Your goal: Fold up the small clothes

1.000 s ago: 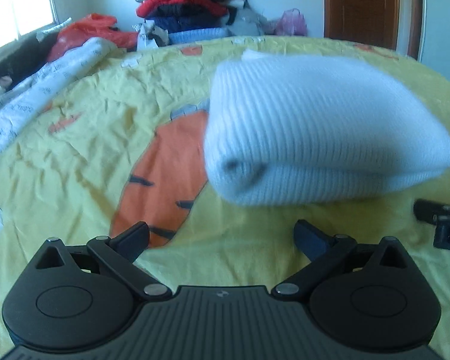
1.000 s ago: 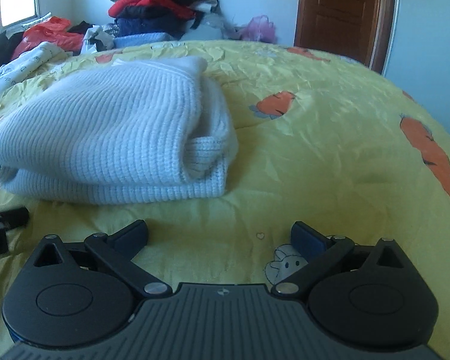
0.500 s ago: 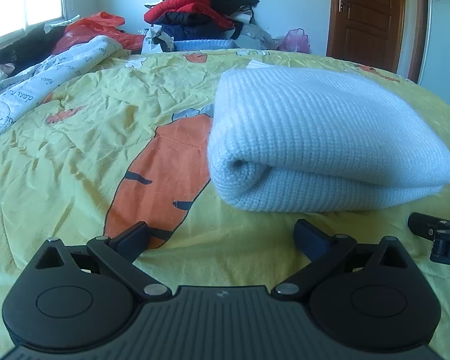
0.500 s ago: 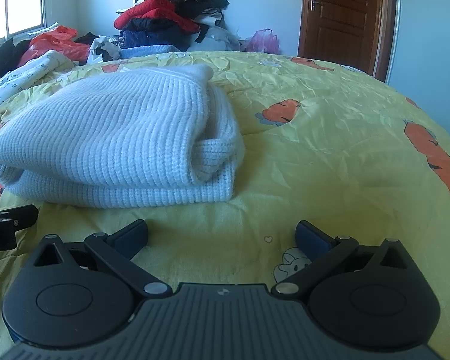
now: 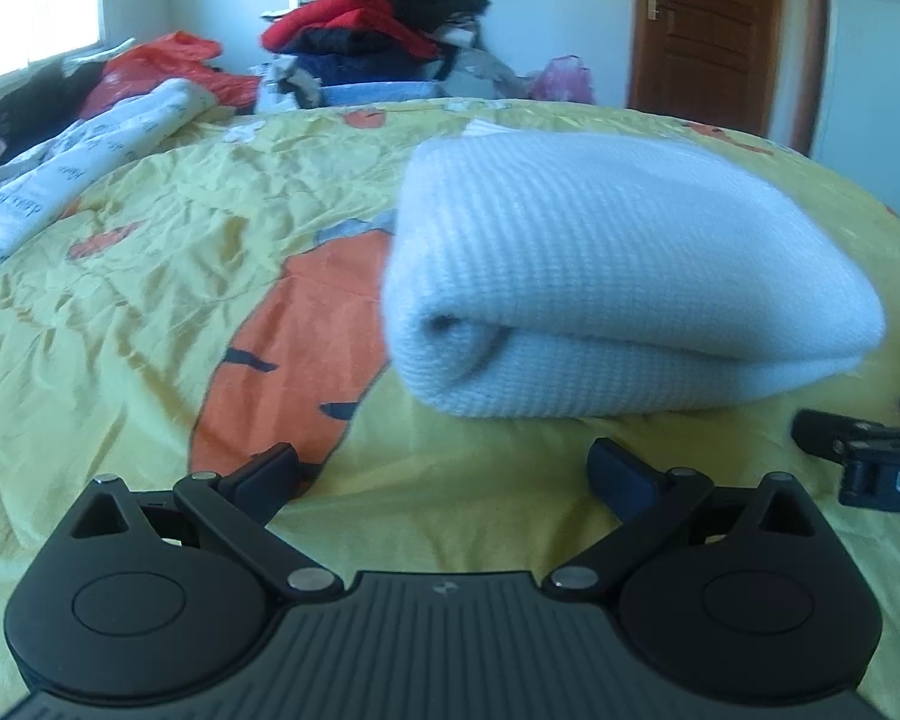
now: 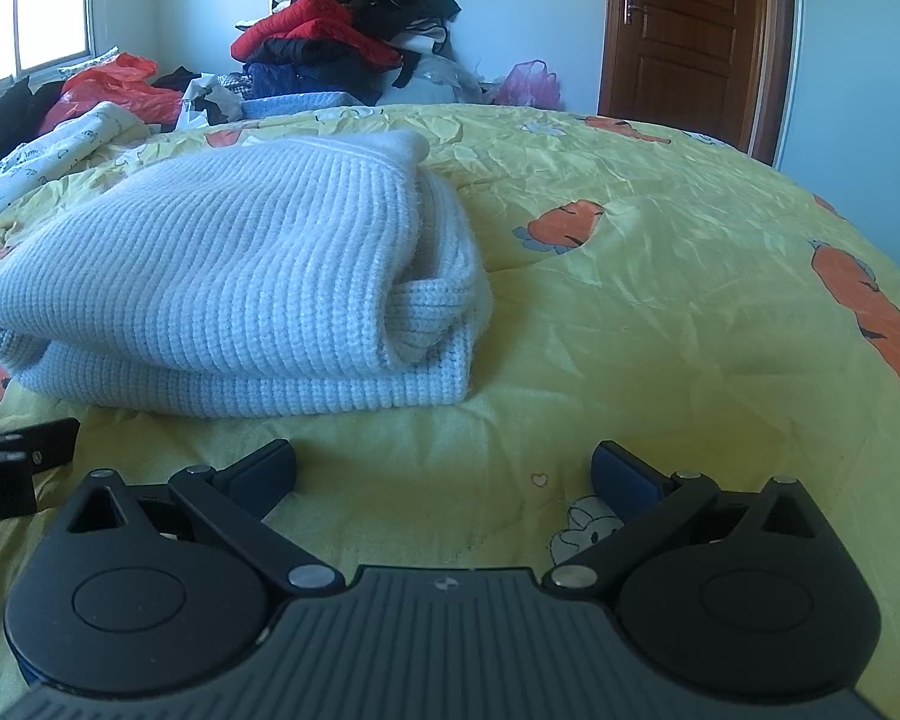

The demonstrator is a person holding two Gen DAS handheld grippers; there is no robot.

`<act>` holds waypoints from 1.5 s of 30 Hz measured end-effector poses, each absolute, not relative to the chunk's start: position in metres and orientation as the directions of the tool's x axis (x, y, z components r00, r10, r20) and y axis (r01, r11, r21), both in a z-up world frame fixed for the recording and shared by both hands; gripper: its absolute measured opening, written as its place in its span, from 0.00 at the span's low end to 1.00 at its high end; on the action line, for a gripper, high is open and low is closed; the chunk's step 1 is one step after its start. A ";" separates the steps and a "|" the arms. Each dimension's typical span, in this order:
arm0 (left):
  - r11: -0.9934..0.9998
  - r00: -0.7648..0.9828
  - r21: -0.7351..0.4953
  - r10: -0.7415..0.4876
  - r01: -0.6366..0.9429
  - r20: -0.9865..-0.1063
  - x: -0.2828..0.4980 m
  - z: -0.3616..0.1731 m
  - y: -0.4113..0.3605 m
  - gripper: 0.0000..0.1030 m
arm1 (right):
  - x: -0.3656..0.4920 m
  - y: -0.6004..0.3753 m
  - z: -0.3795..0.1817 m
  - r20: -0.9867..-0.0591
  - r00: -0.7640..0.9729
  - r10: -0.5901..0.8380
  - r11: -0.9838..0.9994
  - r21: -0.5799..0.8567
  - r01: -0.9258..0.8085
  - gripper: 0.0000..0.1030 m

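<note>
Hovering spread-fingered, both tools [image 5: 444, 474] [image 6: 444, 471] face seemingly folded sweater [image 6: 234, 282].

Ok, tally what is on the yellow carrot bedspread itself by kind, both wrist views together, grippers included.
Folded white knit sweater: 1
Open grippers, holding nothing: 2, left gripper and right gripper
White printed quilt at the bed's left edge: 1
Total: 4
The clothes pile stands past the far edge of the bedspread, so it is not counted.
</note>
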State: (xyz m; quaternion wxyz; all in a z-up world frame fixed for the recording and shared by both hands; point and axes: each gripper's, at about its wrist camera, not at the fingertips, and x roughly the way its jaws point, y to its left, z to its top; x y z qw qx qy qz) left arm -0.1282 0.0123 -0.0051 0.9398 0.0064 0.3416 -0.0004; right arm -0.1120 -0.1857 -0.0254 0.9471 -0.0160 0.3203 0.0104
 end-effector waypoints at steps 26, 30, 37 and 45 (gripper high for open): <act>1.000 0.760 -0.004 -0.014 0.015 -0.650 -0.127 -0.006 0.016 1.00 | -0.113 -0.183 -0.024 -0.604 0.797 0.013 0.999 -0.023 -0.034 1.00; 1.000 0.760 -0.004 -0.014 0.015 -0.650 -0.127 -0.006 0.016 1.00 | -0.113 -0.182 -0.024 -0.604 0.797 0.012 0.999 -0.024 -0.034 1.00; 1.000 0.760 -0.004 -0.014 0.015 -0.650 -0.127 -0.006 0.016 1.00 | -0.113 -0.182 -0.024 -0.604 0.797 0.012 0.999 -0.024 -0.033 1.00; 1.000 0.760 -0.005 -0.015 0.015 -0.650 -0.127 -0.006 0.016 1.00 | -0.112 -0.182 -0.024 -0.604 0.797 0.012 0.999 -0.024 -0.034 1.00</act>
